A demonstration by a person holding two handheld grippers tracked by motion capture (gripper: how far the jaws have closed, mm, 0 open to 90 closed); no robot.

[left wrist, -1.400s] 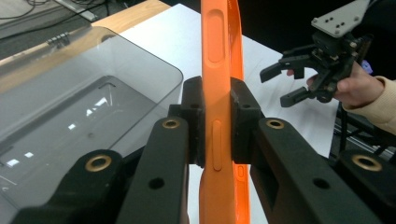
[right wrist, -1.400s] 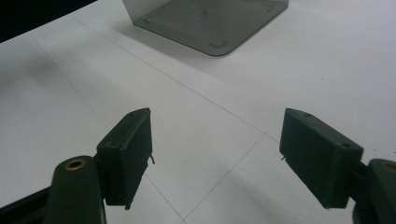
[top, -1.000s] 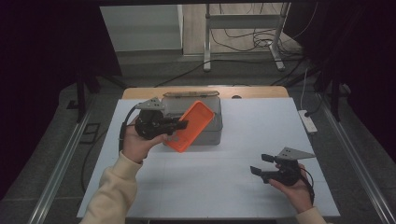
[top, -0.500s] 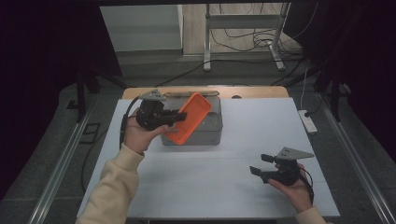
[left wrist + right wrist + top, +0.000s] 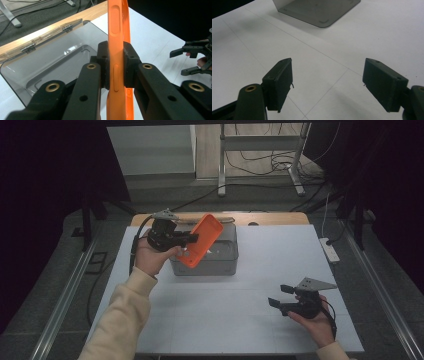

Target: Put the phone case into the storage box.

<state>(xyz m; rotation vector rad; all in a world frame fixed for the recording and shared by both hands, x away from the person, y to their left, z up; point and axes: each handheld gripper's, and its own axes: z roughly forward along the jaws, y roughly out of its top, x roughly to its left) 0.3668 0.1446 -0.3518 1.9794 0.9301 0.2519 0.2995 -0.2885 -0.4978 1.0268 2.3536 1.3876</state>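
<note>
Your left gripper (image 5: pixel 192 238) is pinching the orange phone case (image 5: pixel 201 240) by its thin side edges, both pads pressed flat on the rim just above the moulded button ridges, as the left gripper view (image 5: pixel 116 65) makes plain. That edge-on hold probably suits the work: it keeps the case's broad faces free and lets you slip it narrow-side down into the grey bin (image 5: pixel 226 265), whose clear hinged lid (image 5: pixel 53 41) stands open toward the table's far edge. The case is tilted and held in the air over the bin's left part, near the middle of the far edge, not resting on anything. Your right gripper (image 5: pixel 279 296) sits low by the table's near right corner, well apart from the bin, its jaws spread wide with nothing between them (image 5: pixel 327 82); it looks parked out of the way so the left hand has room. I can read no brand, label or writing on the case, the bin or the white table (image 5: pixel 260 320).
</note>
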